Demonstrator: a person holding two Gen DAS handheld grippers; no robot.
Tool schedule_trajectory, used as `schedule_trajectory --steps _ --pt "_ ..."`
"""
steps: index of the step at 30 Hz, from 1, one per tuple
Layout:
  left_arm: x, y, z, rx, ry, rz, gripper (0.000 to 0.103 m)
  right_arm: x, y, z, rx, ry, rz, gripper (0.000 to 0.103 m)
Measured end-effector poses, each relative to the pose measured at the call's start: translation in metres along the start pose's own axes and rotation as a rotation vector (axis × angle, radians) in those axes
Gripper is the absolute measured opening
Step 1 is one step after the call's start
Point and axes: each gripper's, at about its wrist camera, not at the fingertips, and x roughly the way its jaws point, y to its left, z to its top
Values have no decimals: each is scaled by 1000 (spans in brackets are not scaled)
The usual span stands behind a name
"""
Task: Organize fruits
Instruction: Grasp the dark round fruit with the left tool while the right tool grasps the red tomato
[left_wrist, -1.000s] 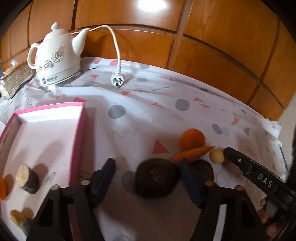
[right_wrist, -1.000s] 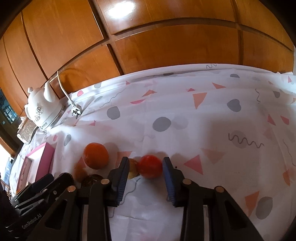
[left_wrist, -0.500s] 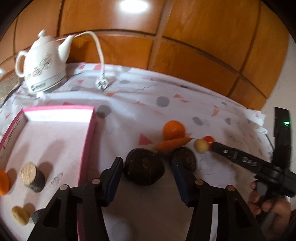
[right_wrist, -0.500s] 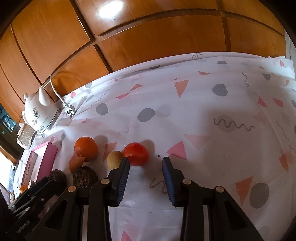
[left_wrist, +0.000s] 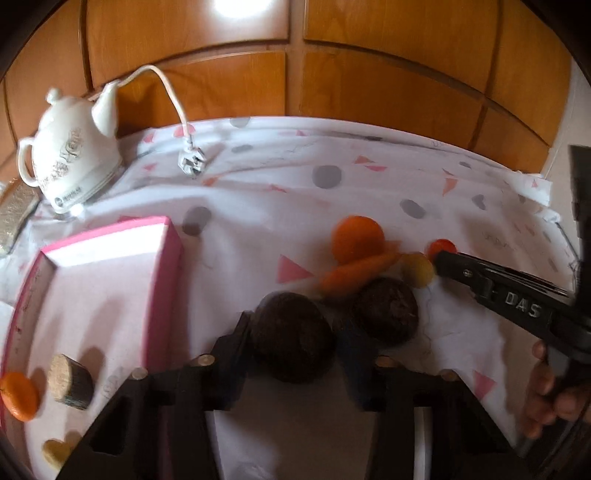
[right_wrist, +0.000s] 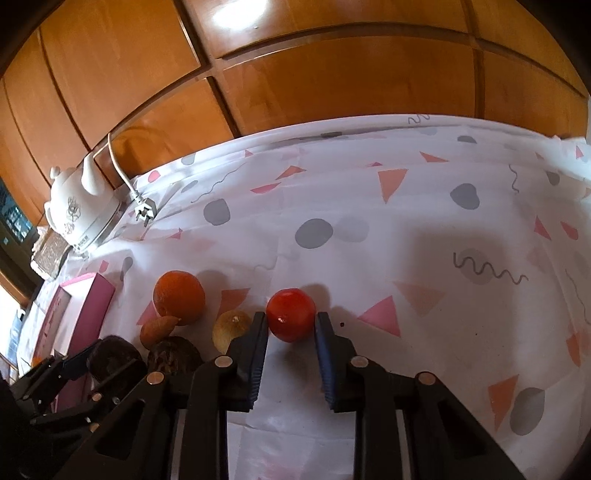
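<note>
Left gripper (left_wrist: 295, 332) is closing around a dark round fruit (left_wrist: 293, 338); right gripper (right_wrist: 291, 325) pinches a red tomato (right_wrist: 291, 319). Left of them, the pink tray (left_wrist: 162, 295) holds few pieces; most remain outside.

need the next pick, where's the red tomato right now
In the right wrist view the red tomato sits low and centre on the patterned cloth, between the right gripper's fingers, right of the small yellow fruit.

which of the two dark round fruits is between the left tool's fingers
The nearer dark brown round fruit, closest to the pink tray. The left tool is closing around it; the other dark brown fruit sits outside, beside the orange carrot.
</note>
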Motion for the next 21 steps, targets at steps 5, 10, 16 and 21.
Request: schedule_trajectory --steps 5,10,16,21 --pt "-7 1 -9 -42 -10 -6 42 -5 -4 -4 1 3 -7 25" --pt "-21 4 -26 -106 -21 -55 42 -14 -9 -11 1 11 -30 25" --pt "-34 -2 -45 -120 -28 -105 42 -30 -9 -26 -19 29 -35 25" --pt "-32 -7 -48 -92 -48 -81 42 -42 -4 -45 -37 39 -18 25"
